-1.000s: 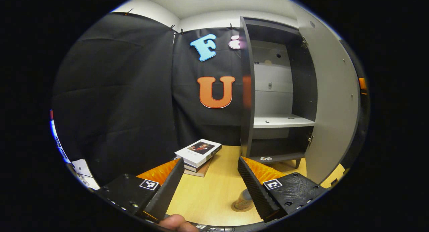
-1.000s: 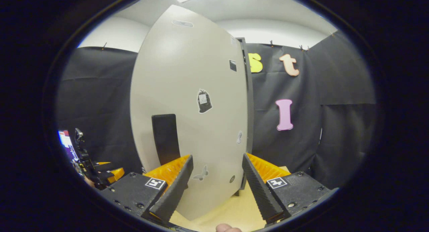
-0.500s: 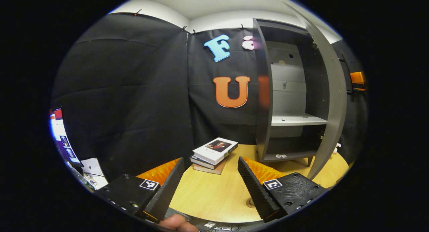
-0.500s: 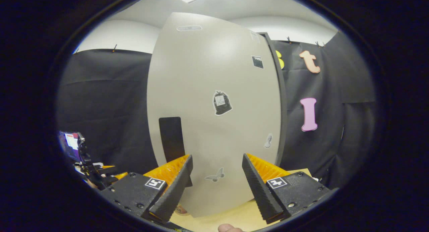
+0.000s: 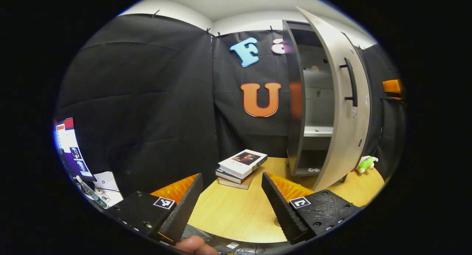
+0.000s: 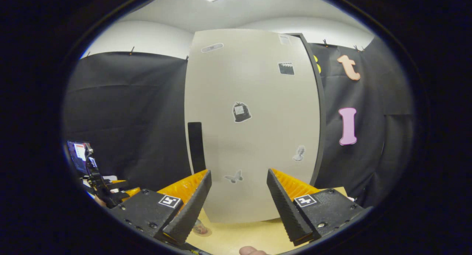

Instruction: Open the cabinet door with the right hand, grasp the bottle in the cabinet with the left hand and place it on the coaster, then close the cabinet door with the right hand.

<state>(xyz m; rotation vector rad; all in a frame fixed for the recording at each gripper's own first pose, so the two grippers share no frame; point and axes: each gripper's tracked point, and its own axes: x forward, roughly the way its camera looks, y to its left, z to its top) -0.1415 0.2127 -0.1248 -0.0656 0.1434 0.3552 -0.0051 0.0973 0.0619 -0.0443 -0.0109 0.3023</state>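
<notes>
The grey cabinet door [image 5: 344, 111] stands partly ajar, with its black handle [image 5: 350, 81] facing outward. Past its edge I see the shelf [image 5: 319, 129] inside the dark cabinet. My left gripper [image 5: 230, 207] is open over the wooden table [image 5: 236, 214], holding nothing. A sliver of the round coaster [image 5: 276, 222] shows beside its right finger. In the right gripper view the door [image 6: 254, 137] stands broad and close ahead, its handle [image 6: 196, 146] to the left. My right gripper [image 6: 238, 210] is open in front of it. The bottle on the coaster [image 6: 201, 228] peeks out beside its left finger.
A stack of books [image 5: 241, 166] lies on the table left of the cabinet. A small green toy [image 5: 365, 163] sits on the table right of the door. A monitor [image 5: 70, 148] stands at the far left. The left gripper [image 6: 114, 190] shows low at the left of the right gripper view.
The door has swung a good way toward shut, now covering most of the cabinet's inside. The left gripper has drawn back from the bottle and coaster. The right gripper has followed the door.
</notes>
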